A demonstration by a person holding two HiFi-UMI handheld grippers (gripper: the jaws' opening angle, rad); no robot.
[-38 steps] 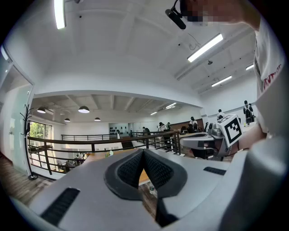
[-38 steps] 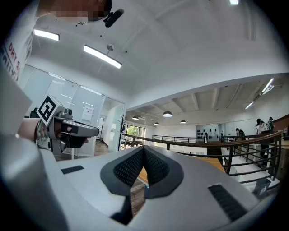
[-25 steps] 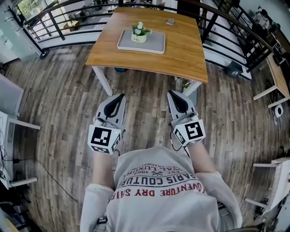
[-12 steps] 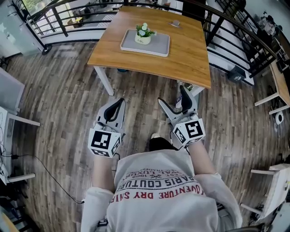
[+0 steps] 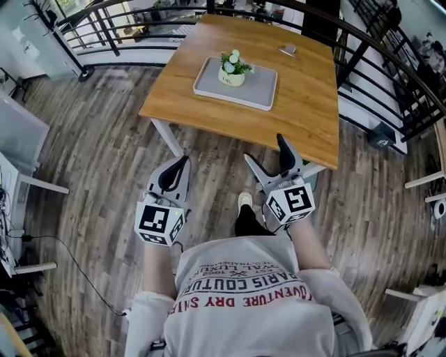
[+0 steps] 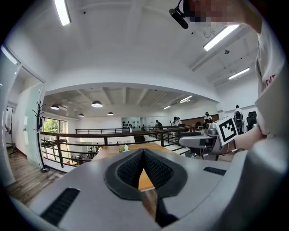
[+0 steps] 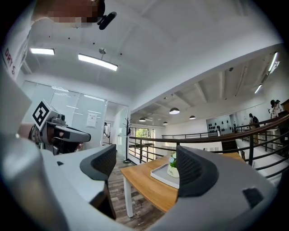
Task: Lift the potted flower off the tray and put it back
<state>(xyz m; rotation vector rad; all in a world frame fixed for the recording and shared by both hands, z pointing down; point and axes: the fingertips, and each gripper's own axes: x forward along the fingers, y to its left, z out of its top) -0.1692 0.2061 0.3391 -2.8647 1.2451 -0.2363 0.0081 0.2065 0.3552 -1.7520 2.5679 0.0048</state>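
The potted flower [image 5: 232, 68], a cream pot with white blooms, stands on a grey tray [image 5: 258, 94] on the wooden table [image 5: 306, 118]. Both grippers are held over the floor, short of the table's near edge. My left gripper [image 5: 180, 164] is shut with nothing in it. My right gripper [image 5: 268, 155] is open and empty. In the right gripper view the pot [image 7: 172, 168] and tray [image 7: 160, 175] show between the spread fingers [image 7: 103, 163], still far off. The left gripper view shows closed pads [image 6: 142, 155] and a sliver of the flower [image 6: 123, 148].
A black railing [image 5: 139, 17] curves behind and beside the table. A small metal object [image 5: 288, 49] lies at the table's far side. White furniture [image 5: 21, 150] stands at the left. The person's shoe [image 5: 244, 201] is on the plank floor between the grippers.
The right gripper's jaws have gone from shut to open. The person and both grippers have moved closer to the table, which now sits lower and larger in the head view.
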